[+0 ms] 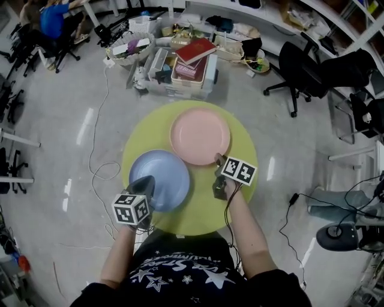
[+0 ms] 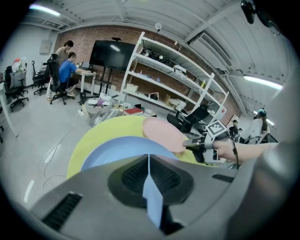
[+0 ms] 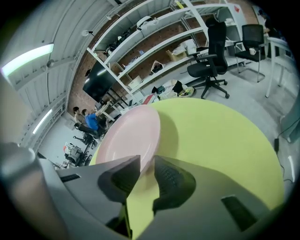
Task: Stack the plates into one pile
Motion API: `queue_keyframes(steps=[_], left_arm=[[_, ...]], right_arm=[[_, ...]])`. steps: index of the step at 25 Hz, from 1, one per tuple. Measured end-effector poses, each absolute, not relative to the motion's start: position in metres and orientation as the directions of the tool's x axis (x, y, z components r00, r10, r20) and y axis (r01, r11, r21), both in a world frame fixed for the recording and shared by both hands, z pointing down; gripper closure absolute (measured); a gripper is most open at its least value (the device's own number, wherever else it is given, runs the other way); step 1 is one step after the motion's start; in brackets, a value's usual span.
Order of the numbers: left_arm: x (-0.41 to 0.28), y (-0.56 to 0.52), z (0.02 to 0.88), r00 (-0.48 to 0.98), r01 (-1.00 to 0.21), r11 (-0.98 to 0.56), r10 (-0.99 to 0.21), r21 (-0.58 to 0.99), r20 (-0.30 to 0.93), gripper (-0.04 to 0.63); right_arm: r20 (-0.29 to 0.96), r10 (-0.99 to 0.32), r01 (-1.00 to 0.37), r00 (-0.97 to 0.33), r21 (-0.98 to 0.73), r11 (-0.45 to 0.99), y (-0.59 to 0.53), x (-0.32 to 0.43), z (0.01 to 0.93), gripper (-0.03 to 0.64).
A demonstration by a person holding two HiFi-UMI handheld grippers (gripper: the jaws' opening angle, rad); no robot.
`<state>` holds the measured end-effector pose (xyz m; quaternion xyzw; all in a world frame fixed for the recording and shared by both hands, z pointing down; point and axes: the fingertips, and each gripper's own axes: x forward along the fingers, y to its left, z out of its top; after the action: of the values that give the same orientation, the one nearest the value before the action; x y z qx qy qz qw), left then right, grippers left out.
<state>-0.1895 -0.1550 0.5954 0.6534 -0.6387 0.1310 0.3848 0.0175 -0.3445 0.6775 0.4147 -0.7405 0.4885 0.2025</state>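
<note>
Two plates lie side by side on a round yellow-green table (image 1: 204,213). The blue plate (image 1: 162,177) is at the near left, and my left gripper (image 1: 146,183) is shut on its near rim. In the left gripper view a thin strip of the blue plate (image 2: 117,147) is pinched between the closed jaws of the left gripper (image 2: 149,158). The pink plate (image 1: 200,136) sits farther back, to the right. My right gripper (image 1: 219,160) is at its near right edge. In the right gripper view the pink plate's (image 3: 129,138) rim sits between the right gripper's (image 3: 146,161) narrowed jaws, which clamp it.
Behind the table stand bins with books and clutter (image 1: 186,66). A black office chair (image 1: 300,69) is at the back right. Cables trail on the floor at the left (image 1: 99,168). A person sits at a desk far back left (image 1: 51,18). A stand base (image 1: 339,235) is on the right.
</note>
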Motion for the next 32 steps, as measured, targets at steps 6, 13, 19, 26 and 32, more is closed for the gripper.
queue_keyframes(steps=[6, 13, 19, 26, 32], left_arm=[[-0.182, -0.153, 0.599, 0.160, -0.933, 0.106, -0.732, 0.343, 0.662, 0.572], [-0.184, -0.151, 0.594, 0.159, -0.933, 0.107, -0.732, 0.343, 0.662, 0.572], [-0.187, -0.151, 0.592, 0.166, -0.933, 0.096, -0.740, 0.346, 0.652, 0.572], [-0.186, -0.156, 0.581, 0.180, -0.935, 0.069, -0.754, 0.348, 0.632, 0.572], [-0.187, -0.153, 0.579, 0.202, -0.935, 0.039, -0.757, 0.352, 0.621, 0.572]], right_arm=[[0.715, -0.452, -0.831, -0.533, -0.542, 0.123, -0.353, 0.022, 0.678, 0.552], [0.677, -0.544, -0.812, -0.495, -0.583, 0.012, -0.373, 0.038, 0.663, 0.584], [0.640, -0.600, -0.817, -0.479, -0.575, 0.039, -0.382, 0.044, 0.642, 0.586], [0.591, -0.660, -0.835, -0.463, -0.540, 0.102, -0.386, 0.053, 0.612, 0.586], [0.540, -0.697, -0.840, -0.472, -0.515, 0.170, -0.379, 0.062, 0.591, 0.585]])
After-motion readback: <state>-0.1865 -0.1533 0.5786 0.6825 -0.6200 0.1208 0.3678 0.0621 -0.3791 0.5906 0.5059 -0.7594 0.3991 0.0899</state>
